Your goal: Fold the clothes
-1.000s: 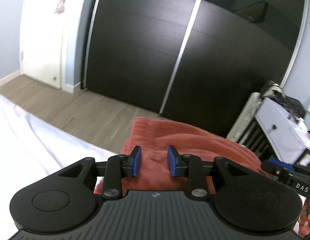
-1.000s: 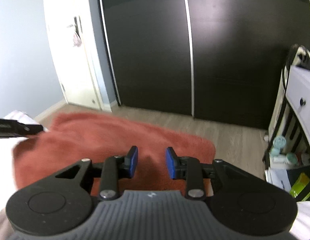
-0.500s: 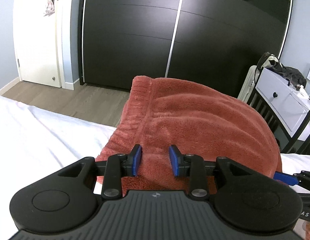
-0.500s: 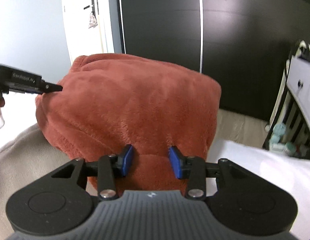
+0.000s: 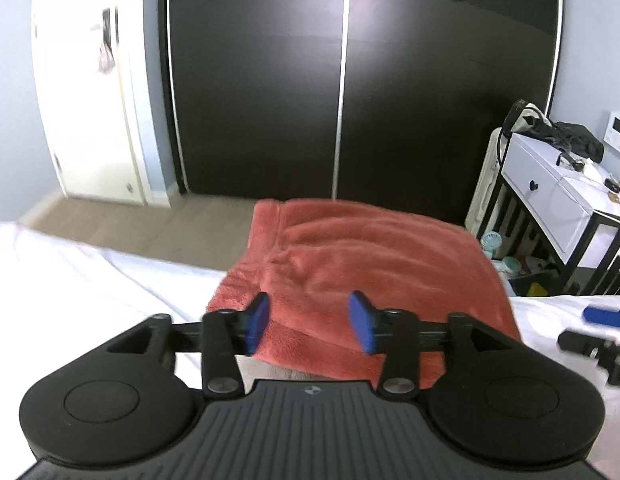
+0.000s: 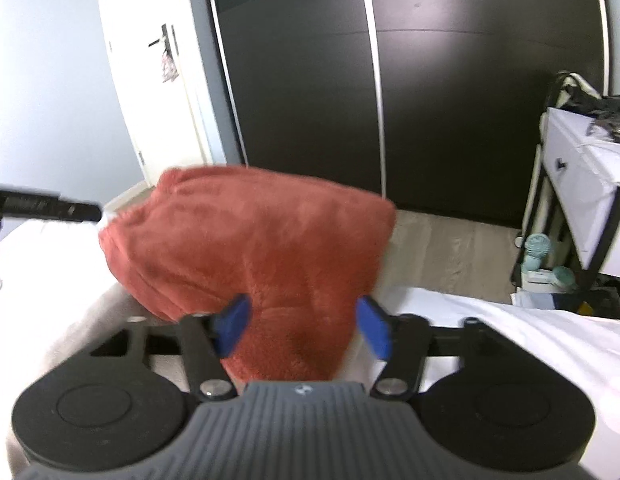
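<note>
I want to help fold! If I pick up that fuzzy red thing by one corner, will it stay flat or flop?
The fuzzy red garment would probably flop: it already sags and creases on the bed. Its thick pile suggests it is easy to grip, not slippery.

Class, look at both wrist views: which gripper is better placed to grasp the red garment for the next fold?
Probably the right gripper: the garment already bunches between its open jaws. The left sees flatter cloth.
</note>
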